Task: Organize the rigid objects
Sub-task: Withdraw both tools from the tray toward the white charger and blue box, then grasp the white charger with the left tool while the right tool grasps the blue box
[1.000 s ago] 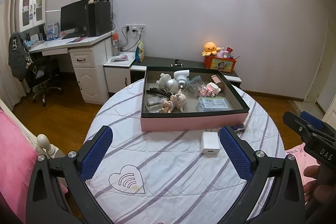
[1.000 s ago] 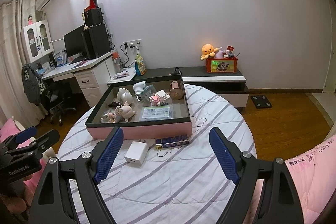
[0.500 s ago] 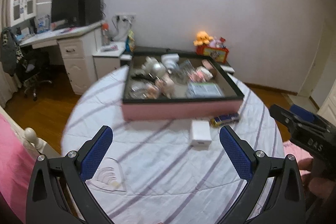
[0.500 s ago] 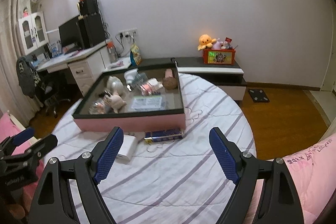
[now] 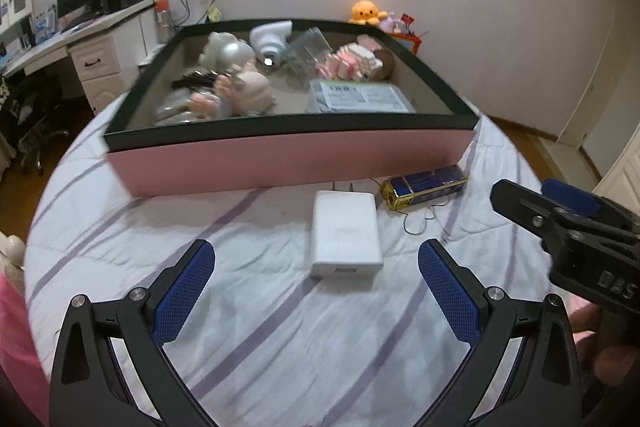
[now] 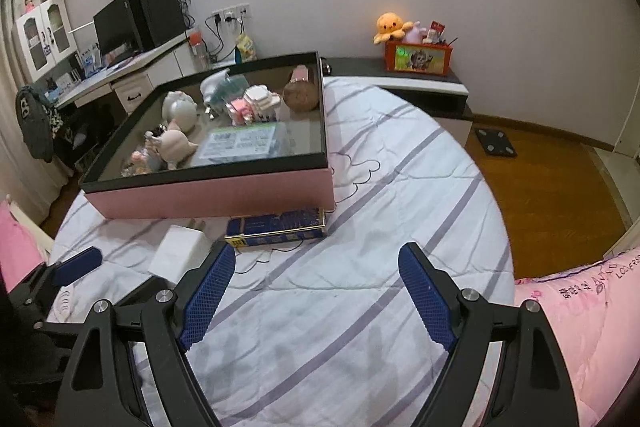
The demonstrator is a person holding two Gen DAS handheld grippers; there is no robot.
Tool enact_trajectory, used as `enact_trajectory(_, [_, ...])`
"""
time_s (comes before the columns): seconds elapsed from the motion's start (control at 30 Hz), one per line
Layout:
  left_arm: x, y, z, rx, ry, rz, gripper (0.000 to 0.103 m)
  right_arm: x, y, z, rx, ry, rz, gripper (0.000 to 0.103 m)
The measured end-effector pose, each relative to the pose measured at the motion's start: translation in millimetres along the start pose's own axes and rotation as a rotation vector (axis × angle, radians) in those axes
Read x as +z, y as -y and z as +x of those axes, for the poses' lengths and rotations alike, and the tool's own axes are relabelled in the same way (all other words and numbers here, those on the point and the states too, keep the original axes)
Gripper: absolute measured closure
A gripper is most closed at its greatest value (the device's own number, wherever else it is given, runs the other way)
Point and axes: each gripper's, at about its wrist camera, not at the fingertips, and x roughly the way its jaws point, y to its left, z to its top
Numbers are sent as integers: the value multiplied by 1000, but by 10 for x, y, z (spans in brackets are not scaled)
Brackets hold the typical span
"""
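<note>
Rigid objects lie on the round striped bedspread (image 5: 248, 327): one pink, black-rimmed shallow box (image 5: 288, 159) of figurines far, then one white rectangular charger block (image 5: 346, 233) and one blue-and-gold small carton (image 5: 424, 185) near it. Left gripper (image 5: 316, 291) and right gripper (image 6: 316, 295) both hover with jaws apart, empty.

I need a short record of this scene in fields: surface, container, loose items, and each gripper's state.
surface: round table under a white quilt with purple stripes
container: pink box with black rim, full of small toys and packets
loose items: white charger block; blue and gold box, both in front of the pink box
left gripper: open, empty, above the charger
right gripper: open, empty
</note>
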Motion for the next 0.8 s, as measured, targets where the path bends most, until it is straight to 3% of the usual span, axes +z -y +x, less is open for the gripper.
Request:
enact_trajectory(0.07, [15,42,165,14,-26,15,0,14,30,59,8,-11,6,18])
enact_trajectory(0.2, [38,4,312,-3,-70,10,15,44,18,193,31,-36,-1,18])
enact_trajectory(0.23, [53,-6,314,-4,-69,19,21,54,3,236,41,-44,-4,18])
enact_trajectory(0.3, [68,-31,311,3,-66,39,44,69,-50,329,57,-63,-16,18])
enact_trajectory(0.4, [69,-140,269,-7,-65,40,62,86,-151,458,78,-82,-34,18])
enact_trajectory(0.6, [19,-291,168,-16,-58,18,62,76,-376,736,50,-129,-88,18])
enact_trajectory(0.7, [15,-325,151,-21,-56,13,62,53,-441,772,7,-110,-132,18])
enact_trajectory(0.8, [3,-355,121,-26,-52,9,62,44,-412,733,24,-101,-119,20])
